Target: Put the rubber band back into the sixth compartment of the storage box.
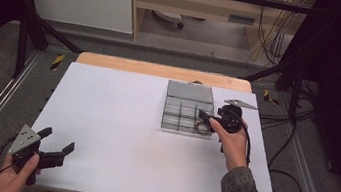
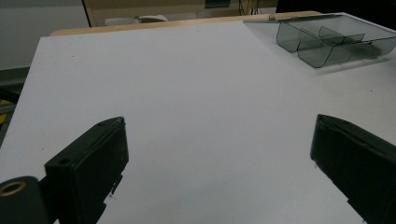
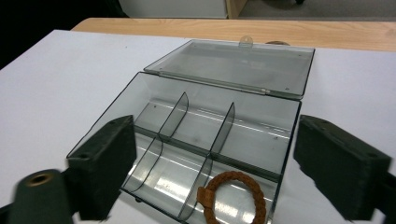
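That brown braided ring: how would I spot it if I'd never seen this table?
Find the white table, then the clear smoky plastic box with its lid laid open, on the far right side. The brown braided ring lies in the box's near right compartment, below the right tool. It is the only brown thing inside.

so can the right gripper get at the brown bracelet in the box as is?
Probably yes. The lid is folded back, the bracelet lies uncovered in the box's near corner compartment, and the right gripper hangs open just above it. The dividers may crowd the fingers.
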The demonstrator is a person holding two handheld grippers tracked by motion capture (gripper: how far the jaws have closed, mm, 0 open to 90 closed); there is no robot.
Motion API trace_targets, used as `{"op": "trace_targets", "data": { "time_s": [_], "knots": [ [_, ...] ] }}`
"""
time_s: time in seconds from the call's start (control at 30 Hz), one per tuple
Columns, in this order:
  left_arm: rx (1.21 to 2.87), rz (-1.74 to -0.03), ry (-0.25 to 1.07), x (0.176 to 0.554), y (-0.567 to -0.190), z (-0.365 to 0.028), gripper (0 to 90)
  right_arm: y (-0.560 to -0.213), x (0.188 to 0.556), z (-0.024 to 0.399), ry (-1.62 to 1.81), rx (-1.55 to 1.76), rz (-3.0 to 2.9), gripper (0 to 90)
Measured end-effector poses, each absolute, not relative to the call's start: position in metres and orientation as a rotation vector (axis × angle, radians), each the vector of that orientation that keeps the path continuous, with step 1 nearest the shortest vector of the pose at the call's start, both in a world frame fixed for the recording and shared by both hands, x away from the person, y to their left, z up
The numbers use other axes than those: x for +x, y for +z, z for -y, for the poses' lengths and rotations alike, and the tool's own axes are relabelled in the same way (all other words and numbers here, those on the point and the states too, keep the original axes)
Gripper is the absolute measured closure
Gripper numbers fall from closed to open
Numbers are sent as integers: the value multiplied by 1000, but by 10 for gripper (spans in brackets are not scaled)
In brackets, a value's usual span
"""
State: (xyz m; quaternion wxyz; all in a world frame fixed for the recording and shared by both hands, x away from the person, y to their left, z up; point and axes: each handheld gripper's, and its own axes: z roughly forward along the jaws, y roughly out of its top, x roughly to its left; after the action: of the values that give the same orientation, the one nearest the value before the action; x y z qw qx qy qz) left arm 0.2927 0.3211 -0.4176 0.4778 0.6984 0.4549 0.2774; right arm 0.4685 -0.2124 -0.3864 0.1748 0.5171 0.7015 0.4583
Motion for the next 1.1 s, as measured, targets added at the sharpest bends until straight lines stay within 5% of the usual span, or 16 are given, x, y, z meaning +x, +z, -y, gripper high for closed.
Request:
{"op": "trace_targets", "data": {
  "time_s": [0.2, 1.1],
  "knots": [
    [1709, -1106, 677, 292, -418, -320, 46, -376, 459, 215, 1339, 1438, -1953, 54],
    [1711, -1107, 678, 292, -418, -320, 46, -342, 417, 237, 1404, 1262, -1826, 34]
  ]
}}
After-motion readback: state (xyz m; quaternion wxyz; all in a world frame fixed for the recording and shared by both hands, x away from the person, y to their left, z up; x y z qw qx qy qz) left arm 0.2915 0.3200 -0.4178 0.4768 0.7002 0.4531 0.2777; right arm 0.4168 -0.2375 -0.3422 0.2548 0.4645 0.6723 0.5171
